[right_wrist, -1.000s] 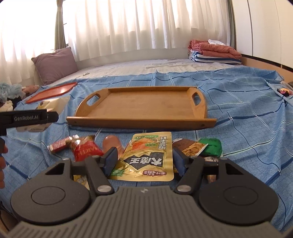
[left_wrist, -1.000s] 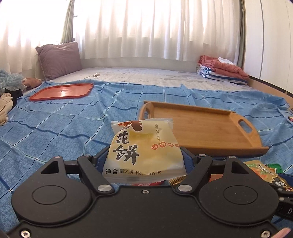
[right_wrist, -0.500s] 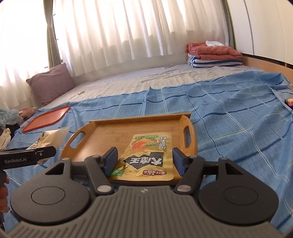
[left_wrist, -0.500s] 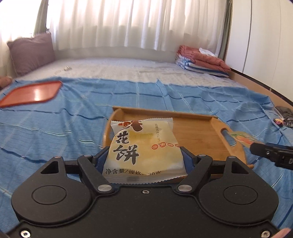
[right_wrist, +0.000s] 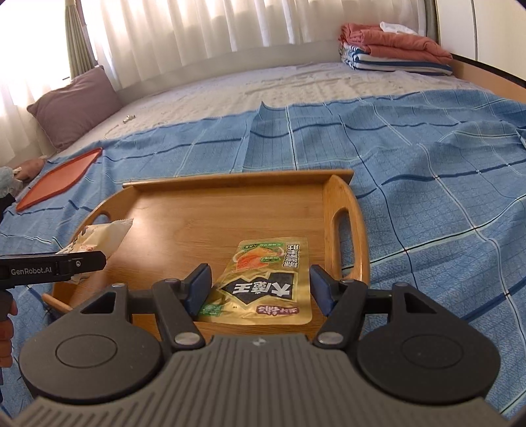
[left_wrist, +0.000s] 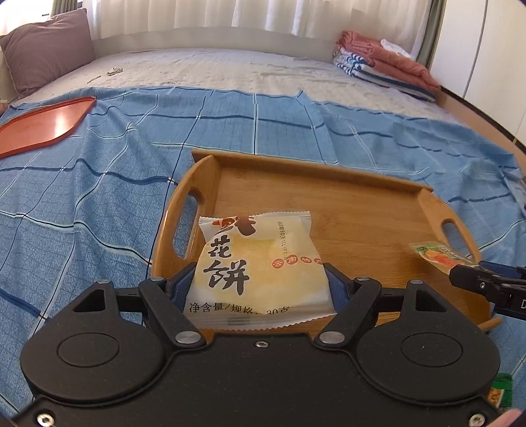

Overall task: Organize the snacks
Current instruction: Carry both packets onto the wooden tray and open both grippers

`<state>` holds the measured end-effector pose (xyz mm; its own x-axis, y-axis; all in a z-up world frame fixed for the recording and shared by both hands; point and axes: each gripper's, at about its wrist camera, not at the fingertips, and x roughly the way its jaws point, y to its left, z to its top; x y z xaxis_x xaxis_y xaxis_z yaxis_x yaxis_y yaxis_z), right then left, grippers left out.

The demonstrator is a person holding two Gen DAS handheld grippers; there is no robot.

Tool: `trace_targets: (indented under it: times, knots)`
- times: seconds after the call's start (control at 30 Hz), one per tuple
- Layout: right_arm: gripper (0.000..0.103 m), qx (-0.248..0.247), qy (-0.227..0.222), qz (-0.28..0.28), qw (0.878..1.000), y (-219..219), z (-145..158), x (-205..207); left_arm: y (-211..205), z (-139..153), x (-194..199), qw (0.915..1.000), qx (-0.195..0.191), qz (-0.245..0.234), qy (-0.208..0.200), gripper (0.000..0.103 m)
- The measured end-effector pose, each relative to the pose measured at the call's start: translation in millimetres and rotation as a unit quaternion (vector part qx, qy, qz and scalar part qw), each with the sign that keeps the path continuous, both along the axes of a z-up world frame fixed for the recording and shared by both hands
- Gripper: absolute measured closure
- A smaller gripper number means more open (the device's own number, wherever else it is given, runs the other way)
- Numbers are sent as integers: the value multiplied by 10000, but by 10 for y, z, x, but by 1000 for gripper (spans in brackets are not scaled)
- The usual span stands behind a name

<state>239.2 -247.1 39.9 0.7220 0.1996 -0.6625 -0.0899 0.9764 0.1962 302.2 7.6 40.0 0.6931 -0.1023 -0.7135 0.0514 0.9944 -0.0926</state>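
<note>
Left gripper: the left gripper (left_wrist: 259,289), low centre of the left wrist view, pinches a white pastry packet (left_wrist: 259,266) between its blue pads, the packet standing upright with black characters facing the camera.
Pastry packet position: it hangs over the near left part of the wooden tray (left_wrist: 328,197), beside the left handle cutout; whether it touches the tray floor cannot be told.
Right gripper: the right gripper (right_wrist: 259,289), low centre of the right wrist view, has its blue pads set on either side of a yellow snack pouch (right_wrist: 266,282); the left pad meets the pouch edge, while a sliver of wood shows between the right pad and the pouch, so whether it is gripped cannot be told.
Pouch position: it sits over the near right part of the tray (right_wrist: 203,203), next to the right handle, its printed face up.
Cross view: at the right edge of the left wrist view, the other gripper's black finger shows with the pouch tip (left_wrist: 440,254) ahead of it; at the left edge of the right wrist view, a finger marked GenRobot.AI holds the pastry packet (right_wrist: 98,236).
Setting: blue checked bedsheet (left_wrist: 98,203) under the tray; red tray (left_wrist: 46,126) at upper left; purple pillow (left_wrist: 46,46) in the top left corner; folded blankets (left_wrist: 388,62) at upper right; white curtains (right_wrist: 230,23) along the top.
</note>
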Motion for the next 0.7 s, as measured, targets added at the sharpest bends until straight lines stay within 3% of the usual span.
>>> trace_targets:
  times: [0.27,0.7]
  knots:
    - [36,-96,127,12,9999,35,-163,52,-109,-179,69,9998,191,-31,78,26]
    - [36,-119,183,-27,9998,39,-293,-24,-218,-231,30,9989,449,-133,82,26]
